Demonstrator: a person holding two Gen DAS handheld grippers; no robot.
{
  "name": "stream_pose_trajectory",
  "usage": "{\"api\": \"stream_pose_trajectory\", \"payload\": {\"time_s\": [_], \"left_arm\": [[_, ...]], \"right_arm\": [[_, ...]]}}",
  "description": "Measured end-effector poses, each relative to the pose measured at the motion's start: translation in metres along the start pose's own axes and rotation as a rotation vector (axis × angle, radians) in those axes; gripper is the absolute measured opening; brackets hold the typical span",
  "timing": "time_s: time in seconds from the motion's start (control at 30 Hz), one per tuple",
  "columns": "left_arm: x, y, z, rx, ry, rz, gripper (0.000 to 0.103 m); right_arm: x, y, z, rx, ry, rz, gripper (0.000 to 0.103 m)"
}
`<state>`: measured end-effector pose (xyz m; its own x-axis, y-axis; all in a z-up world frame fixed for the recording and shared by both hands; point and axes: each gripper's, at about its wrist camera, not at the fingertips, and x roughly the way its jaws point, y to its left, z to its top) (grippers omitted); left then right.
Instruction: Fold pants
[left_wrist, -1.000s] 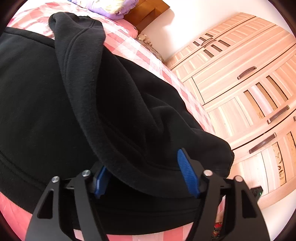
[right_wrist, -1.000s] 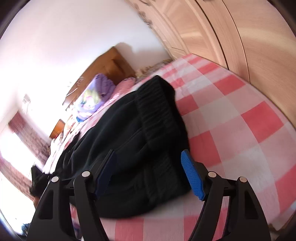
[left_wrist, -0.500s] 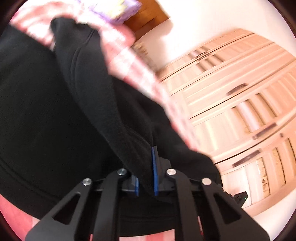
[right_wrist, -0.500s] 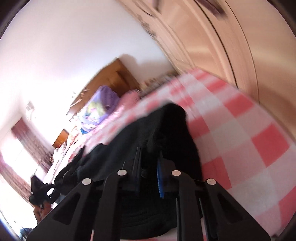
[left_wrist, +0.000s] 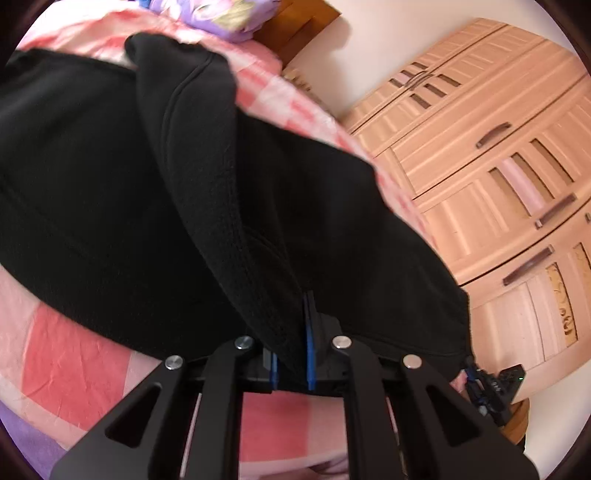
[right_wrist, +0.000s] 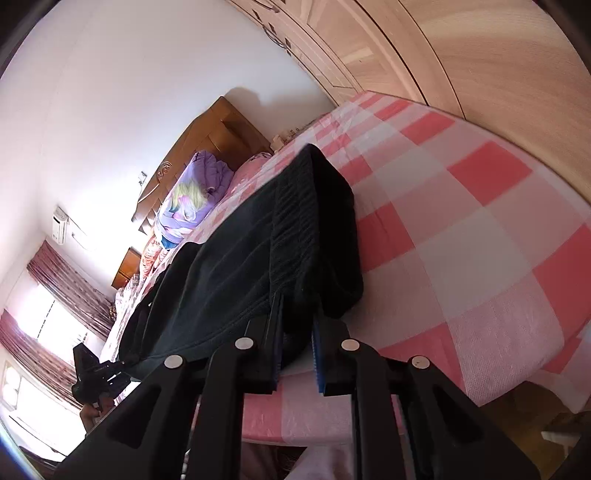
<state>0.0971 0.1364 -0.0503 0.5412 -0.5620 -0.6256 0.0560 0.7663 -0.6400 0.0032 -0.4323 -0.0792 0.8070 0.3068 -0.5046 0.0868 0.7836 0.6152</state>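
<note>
Black fleece pants (left_wrist: 110, 192) lie on a pink checked bed (left_wrist: 66, 362). My left gripper (left_wrist: 291, 354) is shut on a thick folded edge of the pants near the bed's front edge, and the cloth rises from the blue pads. In the right wrist view the pants (right_wrist: 258, 251) stretch away along the bed (right_wrist: 461, 229). My right gripper (right_wrist: 297, 354) is shut on the ribbed waistband end. The other gripper (right_wrist: 92, 369) shows at the far left of that view, holding the pants' other end.
A light wooden wardrobe (left_wrist: 498, 155) stands to the right of the bed. A purple quilt (right_wrist: 192, 199) and wooden headboard (right_wrist: 207, 136) are at the far end. The bed's front edge (right_wrist: 332, 424) drops off just under my grippers.
Both grippers were open around the pants' edge a second ago. Both have closed on the cloth and lifted it slightly off the bed.
</note>
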Motion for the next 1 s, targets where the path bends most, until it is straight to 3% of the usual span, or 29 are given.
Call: {"api": "stream_pose_trajectory", "payload": {"time_s": [0.33,0.53,0.6,0.8,0.87,0.9,1.0], "left_arm": [[-0.028,-0.019,0.011,0.055,-0.123,-0.070,0.010],[-0.001,-0.004,-0.009,0.067,-0.038,0.034,0.011],[0.000,0.005,-0.013,0.046,-0.051,0.009,0.012],[0.001,-0.001,-0.009,0.074,-0.045,0.036,0.015],[0.001,0.000,-0.009,0.068,-0.044,0.024,0.016],[0.000,0.000,-0.009,0.065,-0.040,0.013,0.020],[-0.007,-0.002,-0.007,0.067,-0.034,-0.028,0.056]], "right_arm": [[-0.016,0.027,0.016,-0.066,-0.090,0.061,0.014],[0.001,0.001,-0.002,-0.042,0.000,-0.033,0.015],[-0.002,-0.009,-0.005,0.008,-0.015,0.018,0.014],[-0.002,0.006,-0.002,-0.057,-0.021,-0.048,0.015],[-0.004,0.004,-0.004,-0.048,-0.024,-0.070,0.025],[-0.005,0.007,-0.004,-0.062,-0.018,-0.085,0.035],[-0.021,0.024,0.000,-0.120,-0.098,-0.201,0.039]]}}
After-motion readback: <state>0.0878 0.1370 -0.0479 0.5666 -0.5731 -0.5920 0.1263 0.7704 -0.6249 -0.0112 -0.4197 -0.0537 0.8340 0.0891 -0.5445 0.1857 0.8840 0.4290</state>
